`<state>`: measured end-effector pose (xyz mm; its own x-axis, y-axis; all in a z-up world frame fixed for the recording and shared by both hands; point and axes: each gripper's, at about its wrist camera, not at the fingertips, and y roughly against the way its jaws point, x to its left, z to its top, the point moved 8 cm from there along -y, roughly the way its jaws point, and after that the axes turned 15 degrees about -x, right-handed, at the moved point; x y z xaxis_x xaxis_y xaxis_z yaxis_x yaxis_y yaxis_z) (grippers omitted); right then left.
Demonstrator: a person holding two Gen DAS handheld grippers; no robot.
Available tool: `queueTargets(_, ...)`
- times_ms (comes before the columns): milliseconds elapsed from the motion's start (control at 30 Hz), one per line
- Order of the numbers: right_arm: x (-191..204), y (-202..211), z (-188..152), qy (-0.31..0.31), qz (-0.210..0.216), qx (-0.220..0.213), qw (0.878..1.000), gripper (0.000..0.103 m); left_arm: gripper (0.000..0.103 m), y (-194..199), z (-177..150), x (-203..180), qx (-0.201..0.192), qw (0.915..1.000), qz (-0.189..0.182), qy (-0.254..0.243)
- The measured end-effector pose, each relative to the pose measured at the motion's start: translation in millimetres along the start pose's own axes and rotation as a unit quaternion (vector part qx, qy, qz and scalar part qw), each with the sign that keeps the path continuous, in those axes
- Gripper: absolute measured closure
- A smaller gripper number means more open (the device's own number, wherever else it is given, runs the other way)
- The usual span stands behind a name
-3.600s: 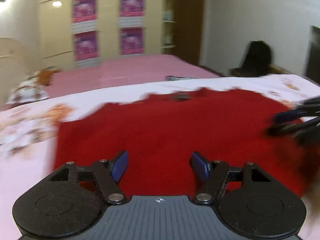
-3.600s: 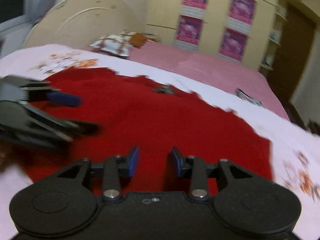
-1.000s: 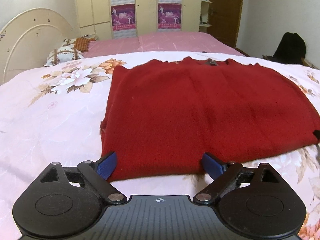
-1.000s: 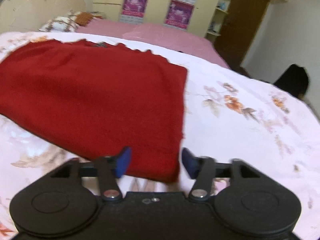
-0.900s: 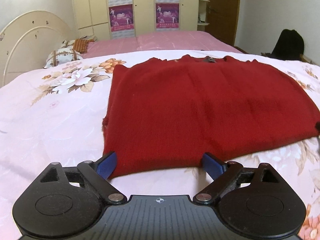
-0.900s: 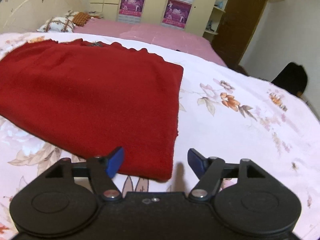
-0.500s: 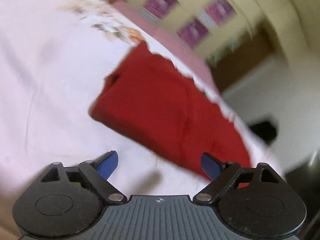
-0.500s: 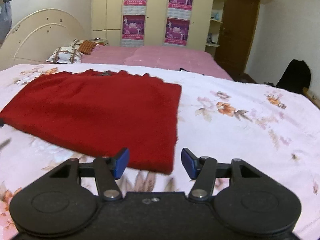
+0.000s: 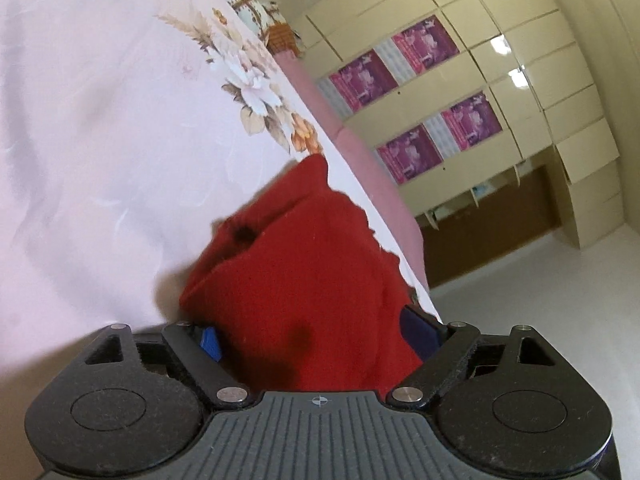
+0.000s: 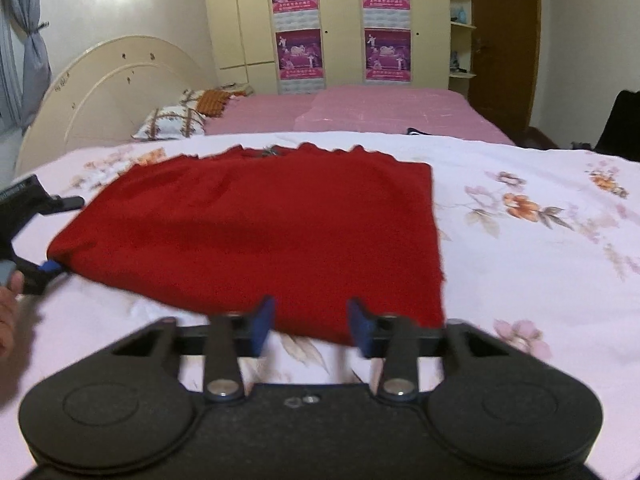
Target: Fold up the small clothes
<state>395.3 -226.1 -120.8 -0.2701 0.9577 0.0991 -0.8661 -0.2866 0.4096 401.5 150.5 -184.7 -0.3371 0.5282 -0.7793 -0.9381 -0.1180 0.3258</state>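
A red knitted garment (image 10: 256,224) lies flat on the floral pink bed cover (image 10: 520,264). My right gripper (image 10: 312,324) is at its near edge by the right corner, with that edge between the blue pads. Its jaws are closing and a gap still shows. My left gripper (image 10: 66,234) is rolled onto its side at the garment's left corner, one finger above the cloth and one below. In the left wrist view the red garment (image 9: 304,272) fills the space between the wide jaws of the left gripper (image 9: 316,336), which stand open.
A person's hand (image 10: 8,312) holds the left gripper at the frame's left edge. Behind the cover lie a pink bed (image 10: 360,112), pillows (image 10: 176,120) and a cream headboard (image 10: 120,76). A wardrobe with posters (image 10: 340,20) and a brown door (image 10: 504,40) stand at the back.
My left gripper rolled sideways and moved in onto the garment's left corner, which now sits between its jaws. My right gripper's jaws narrowed around the near edge.
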Motion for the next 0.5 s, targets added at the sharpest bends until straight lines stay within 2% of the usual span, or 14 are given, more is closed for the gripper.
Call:
queueTargets(167,16,-40,21,-0.027,0.033,-0.018,0.999,0.091,0.017,-23,7,-3,-0.019,0.9996,0.004,-0.018)
queueTargets(233,23,-60,27,-0.041,0.046,-0.019,0.998,0.091,0.032,-34,10,-2,-0.026,0.9993,0.009,-0.026)
queueTargets(300,30,-78,30,-0.05,0.052,-0.018,0.997,0.091,0.057,-48,15,6,-0.025,0.9993,0.019,-0.021)
queueTargets(367,36,-94,30,-0.062,0.058,-0.015,0.996,0.091,0.068,-56,19,12,-0.019,0.9997,0.016,-0.008)
queueTargets(467,47,-111,29,-0.062,0.065,-0.012,0.996,0.091,0.072,-65,21,14,-0.015,0.9998,0.007,-0.007)
queueTargets(500,51,-115,29,-0.062,0.068,-0.011,0.996,0.091,0.084,-68,20,14,-0.013,0.9998,0.005,-0.013)
